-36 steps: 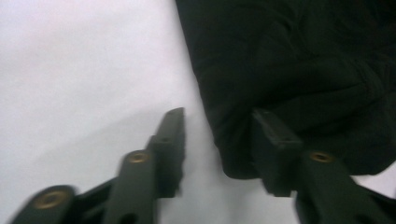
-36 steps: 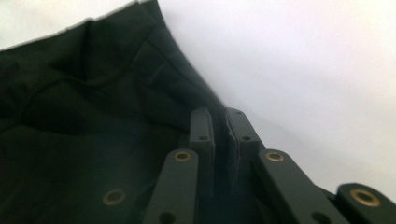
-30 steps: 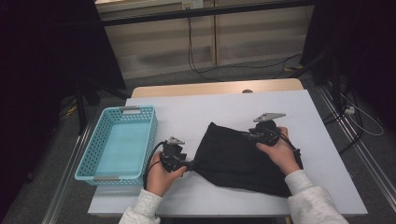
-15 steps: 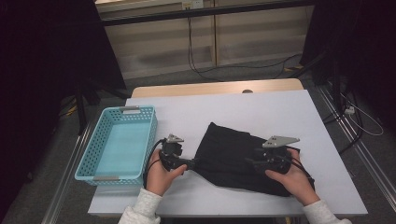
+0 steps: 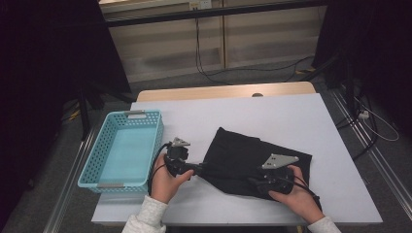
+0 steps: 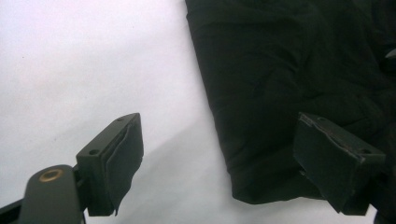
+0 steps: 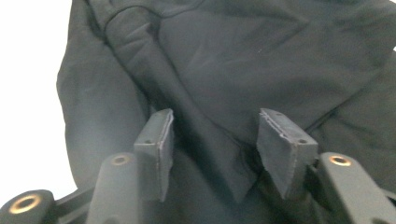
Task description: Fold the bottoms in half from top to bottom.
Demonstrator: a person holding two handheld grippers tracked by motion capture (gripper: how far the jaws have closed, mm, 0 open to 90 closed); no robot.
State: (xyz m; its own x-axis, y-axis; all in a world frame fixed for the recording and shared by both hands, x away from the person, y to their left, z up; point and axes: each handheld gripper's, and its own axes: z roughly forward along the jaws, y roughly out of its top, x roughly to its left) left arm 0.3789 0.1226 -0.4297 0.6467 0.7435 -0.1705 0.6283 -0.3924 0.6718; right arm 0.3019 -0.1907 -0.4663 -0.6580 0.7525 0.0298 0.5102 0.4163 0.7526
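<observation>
A white desk (image 5: 272, 116) sits mid-frame on a grey floor (image 5: 272, 73), pale wall panels (image 5: 243, 39) and trailing cables (image 5: 204, 68) behind it, dark curtains (image 5: 43, 73) at both upper corners.

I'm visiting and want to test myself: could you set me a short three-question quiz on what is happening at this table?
1. True or false: the black garment lies inside the blue basket.
2. Which gripper sits over the garment's near edge: A, left gripper, or B, right gripper?
3. What stands between the left gripper's open jaws?

Key
1. False; it lies on the white table, to the right of the basket.
2. B.
3. The garment's corner and bare table; the pads do not press on it.
</observation>
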